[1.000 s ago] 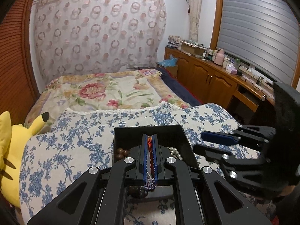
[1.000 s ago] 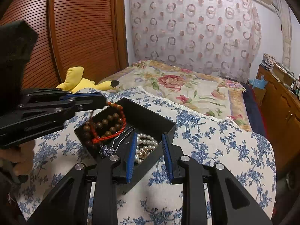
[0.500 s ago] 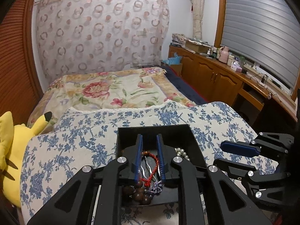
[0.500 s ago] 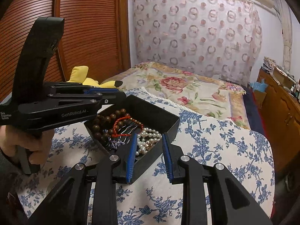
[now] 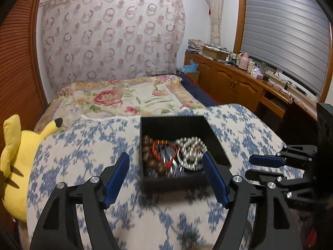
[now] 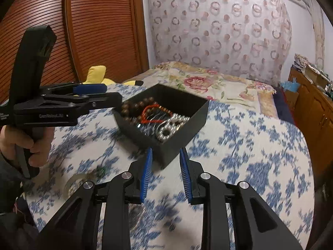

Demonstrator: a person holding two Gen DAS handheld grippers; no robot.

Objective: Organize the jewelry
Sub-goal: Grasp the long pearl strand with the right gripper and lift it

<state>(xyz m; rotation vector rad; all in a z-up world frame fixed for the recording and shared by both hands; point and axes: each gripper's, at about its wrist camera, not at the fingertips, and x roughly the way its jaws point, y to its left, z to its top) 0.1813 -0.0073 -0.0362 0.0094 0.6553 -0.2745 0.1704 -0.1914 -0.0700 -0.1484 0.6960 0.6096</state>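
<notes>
A black open box sits on the blue-flowered cloth. Inside lie a brown bead bracelet, a red cord bracelet and a pearl string. My left gripper is open wide and empty, just short of the box's near wall; it also shows in the right wrist view, left of the box. My right gripper is open and empty near the box's front corner; it also shows in the left wrist view, right of the box.
A clear ring-shaped item and a small green piece lie blurred on the cloth front left. A yellow plush toy sits at the left edge. A flowered bed lies behind, wooden cabinets at right.
My left gripper let go of the red cord bracelet into the box, opened wide and pulled back. My right gripper also drew back from the box.
</notes>
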